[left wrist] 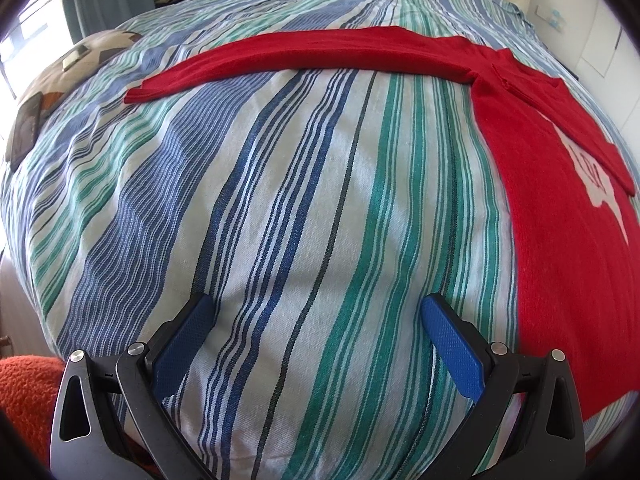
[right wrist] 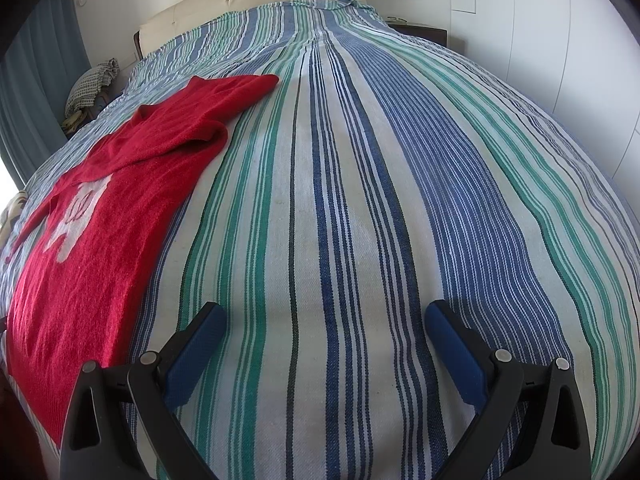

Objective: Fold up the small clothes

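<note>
Currently the red sweater (left wrist: 560,200) is lying flat on the bed (right wrist: 360,200) between both grippers, right of the left gripper (left wrist: 316,316), left of the right gripper (right wrist: 322,322), both fingers spread empty.

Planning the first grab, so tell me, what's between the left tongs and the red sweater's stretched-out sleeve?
Only bare striped bedspread lies between the open left tongs and the sleeve, seen in the left wrist view.
</note>
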Motion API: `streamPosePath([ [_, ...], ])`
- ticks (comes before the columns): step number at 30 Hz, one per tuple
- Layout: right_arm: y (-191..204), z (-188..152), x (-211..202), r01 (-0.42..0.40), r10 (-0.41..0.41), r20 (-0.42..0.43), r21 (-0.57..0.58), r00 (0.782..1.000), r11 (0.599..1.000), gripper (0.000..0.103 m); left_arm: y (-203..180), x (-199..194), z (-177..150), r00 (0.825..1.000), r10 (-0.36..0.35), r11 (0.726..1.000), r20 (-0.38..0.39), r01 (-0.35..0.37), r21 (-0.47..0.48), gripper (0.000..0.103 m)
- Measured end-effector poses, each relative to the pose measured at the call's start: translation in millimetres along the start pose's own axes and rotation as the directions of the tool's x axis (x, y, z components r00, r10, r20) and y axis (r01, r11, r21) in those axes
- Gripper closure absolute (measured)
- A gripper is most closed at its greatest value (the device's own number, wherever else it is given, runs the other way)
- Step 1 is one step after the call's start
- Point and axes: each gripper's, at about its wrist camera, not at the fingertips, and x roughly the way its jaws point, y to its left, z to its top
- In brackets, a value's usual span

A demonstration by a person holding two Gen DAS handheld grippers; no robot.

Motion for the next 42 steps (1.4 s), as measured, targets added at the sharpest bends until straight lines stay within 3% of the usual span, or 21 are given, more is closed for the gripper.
streamPosePath([
  [42, -1.2, -1.6, -0.1, 0.010, -0.010, -0.001, -0.013, 1.000, 1.000, 0.001, -1.1, -0.5, -0.8, 1.000, 0.001, 1.000, 0.001, -0.001, -0.001, 0.000],
])
